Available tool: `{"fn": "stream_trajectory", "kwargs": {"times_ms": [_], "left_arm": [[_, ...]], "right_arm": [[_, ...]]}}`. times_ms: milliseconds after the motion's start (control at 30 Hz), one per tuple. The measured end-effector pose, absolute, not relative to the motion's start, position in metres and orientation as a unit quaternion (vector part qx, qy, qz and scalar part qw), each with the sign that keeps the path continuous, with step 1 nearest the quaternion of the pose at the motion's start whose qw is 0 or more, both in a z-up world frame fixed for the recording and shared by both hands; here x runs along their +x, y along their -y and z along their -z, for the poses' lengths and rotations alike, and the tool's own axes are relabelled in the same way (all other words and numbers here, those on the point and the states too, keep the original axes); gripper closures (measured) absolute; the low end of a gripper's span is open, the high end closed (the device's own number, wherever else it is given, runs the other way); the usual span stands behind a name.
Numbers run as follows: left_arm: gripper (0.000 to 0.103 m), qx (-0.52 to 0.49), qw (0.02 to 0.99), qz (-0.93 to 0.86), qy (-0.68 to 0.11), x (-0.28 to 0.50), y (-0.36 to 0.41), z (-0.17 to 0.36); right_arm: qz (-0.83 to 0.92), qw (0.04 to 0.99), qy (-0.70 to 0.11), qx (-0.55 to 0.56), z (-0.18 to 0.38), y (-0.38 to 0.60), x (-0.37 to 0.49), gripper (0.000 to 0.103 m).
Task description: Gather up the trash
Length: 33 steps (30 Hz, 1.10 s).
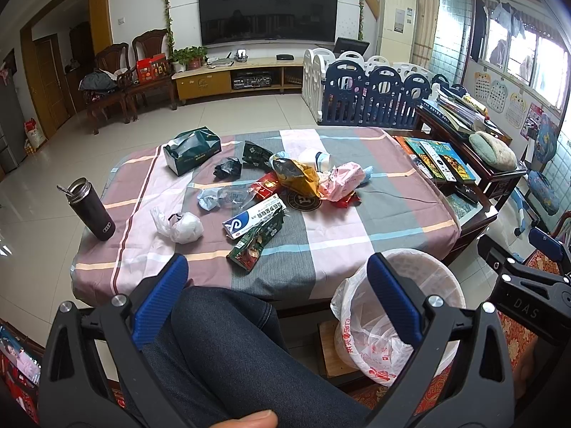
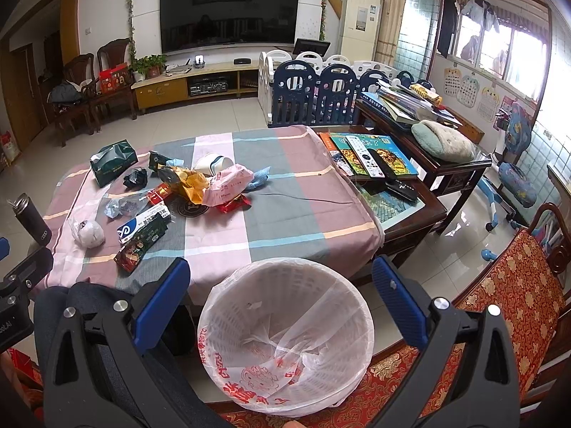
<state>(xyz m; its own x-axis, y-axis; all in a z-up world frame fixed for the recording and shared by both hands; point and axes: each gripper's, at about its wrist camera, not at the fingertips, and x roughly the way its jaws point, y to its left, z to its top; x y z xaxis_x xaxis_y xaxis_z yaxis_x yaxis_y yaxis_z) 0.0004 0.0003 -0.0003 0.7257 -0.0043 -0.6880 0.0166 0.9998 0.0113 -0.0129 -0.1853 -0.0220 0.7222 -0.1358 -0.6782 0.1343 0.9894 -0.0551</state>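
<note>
My left gripper (image 1: pixel 276 274) hangs over my knee, fingers wide, gripping nothing. On the surface (image 1: pixel 339 235) ahead, the trash pile (image 1: pixel 285 182) sits left of centre, black flask (image 1: pixel 91 210) at the far-left edge. My right gripper (image 2: pixel 280 278), fingers wide too, hovers above the lined bin (image 2: pixel 285 339); only this view shows down into its bag, just scraps at the bottom.

Daylight pours in from the window (image 2: pixel 514 53), blown out white there and glaring off the floor (image 2: pixel 460 221) below it. Away from the window the room dims. Fisheye bending curves the edges, corners black; focus sharp.
</note>
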Motion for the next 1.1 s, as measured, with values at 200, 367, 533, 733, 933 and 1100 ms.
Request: {"fn": "stream_trajectory", "kwargs": {"times_ms": [200, 367, 533, 733, 933, 1100], "left_arm": [[0.003, 0.008, 0.929, 0.005, -0.371, 0.0006, -0.0003, 0.0004], [0.003, 0.008, 0.929, 0.005, -0.371, 0.0007, -0.0003, 0.0004], [0.003, 0.008, 0.928, 0.005, -0.372, 0.0007, -0.0004, 0.0005], [0.003, 0.008, 0.928, 0.005, -0.372, 0.0006, -0.0004, 0.0004], [0.003, 0.008, 0.928, 0.005, -0.372, 0.0007, -0.0004, 0.0005], [0.003, 0.008, 0.928, 0.005, -0.373, -0.0015, 0.0014, 0.0016]], "right_arm": [[0.073, 0.928, -0.366, -0.001, 0.0261, 0.1858, -0.0129, 0.003], [0.073, 0.928, -0.367, -0.001, 0.0262, 0.1855, -0.0128, 0.003], [0.072, 0.928, -0.367, -0.001, 0.0273, 0.1853, -0.013, 0.003], [0.073, 0.927, -0.368, 0.0, 0.0271, 0.1853, -0.0127, 0.003], [0.073, 0.927, -0.368, 0.0, 0.0261, 0.1854, -0.012, 0.003], [0.073, 0.927, -0.368, -0.001, 0.0269, 0.1854, -0.0121, 0.003]]}}
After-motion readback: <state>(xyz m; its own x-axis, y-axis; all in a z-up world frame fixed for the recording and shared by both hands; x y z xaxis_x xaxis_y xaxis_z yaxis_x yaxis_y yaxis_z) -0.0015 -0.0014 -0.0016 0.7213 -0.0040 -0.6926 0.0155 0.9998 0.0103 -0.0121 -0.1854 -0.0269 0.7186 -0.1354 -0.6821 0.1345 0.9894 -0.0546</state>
